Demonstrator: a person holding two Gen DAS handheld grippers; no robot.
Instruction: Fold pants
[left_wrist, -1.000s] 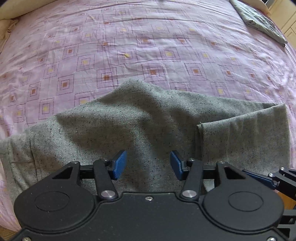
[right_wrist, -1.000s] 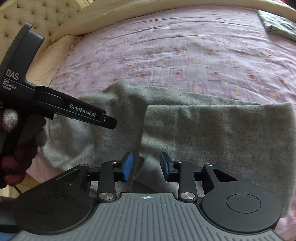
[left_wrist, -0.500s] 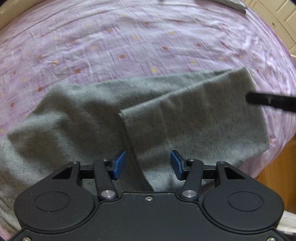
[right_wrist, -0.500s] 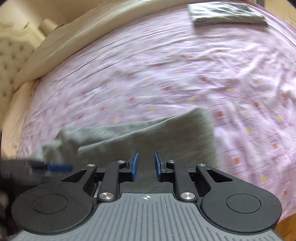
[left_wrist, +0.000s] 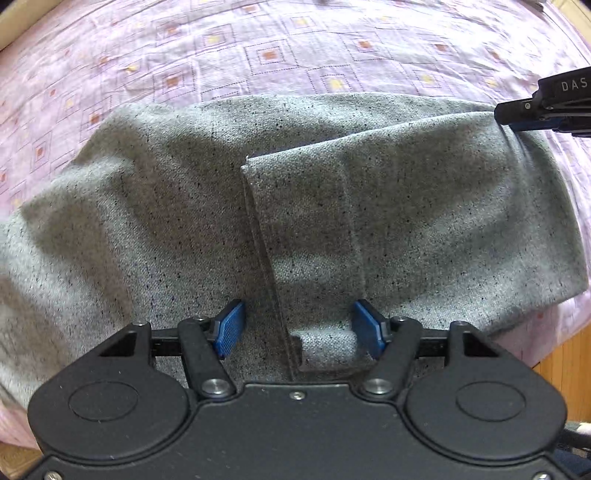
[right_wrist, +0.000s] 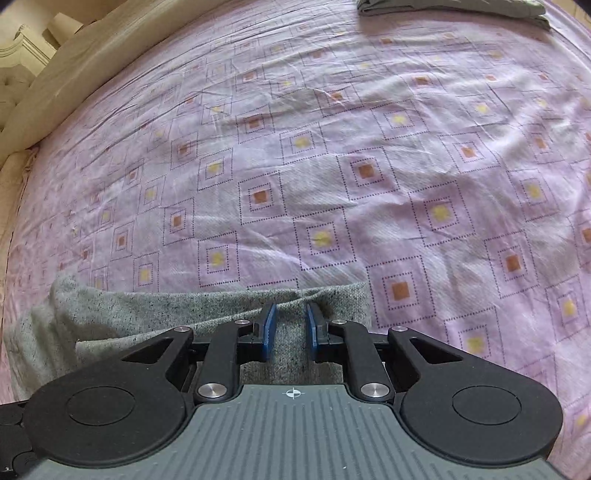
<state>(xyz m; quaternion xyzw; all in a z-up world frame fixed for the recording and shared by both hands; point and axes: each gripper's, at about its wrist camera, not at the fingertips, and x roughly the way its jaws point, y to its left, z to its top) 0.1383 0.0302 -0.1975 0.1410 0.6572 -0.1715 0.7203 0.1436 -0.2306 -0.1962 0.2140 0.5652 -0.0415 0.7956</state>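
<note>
Grey speckled pants (left_wrist: 332, 206) lie folded on the pink patterned bedsheet (left_wrist: 258, 48), with a leg hem edge (left_wrist: 258, 236) running down the middle. My left gripper (left_wrist: 297, 328) is open just above the near edge, its blue pads either side of the hem. My right gripper (right_wrist: 290, 326) is over the far right corner of the pants (right_wrist: 184, 314), its jaws narrowed with a gap and grey cloth showing between them. Its body also shows in the left wrist view (left_wrist: 550, 107) at the pants' right end.
Another folded grey garment (right_wrist: 450, 7) lies at the far side of the bed. A beige pillow and headboard (right_wrist: 48, 85) are at the left. The bed edge and wooden floor (left_wrist: 565, 350) are at the right of the left wrist view.
The left gripper has moved closer over the hem at the near edge. The right gripper has swung to the far right corner of the pants, its jaws a little wider than half a second ago.
</note>
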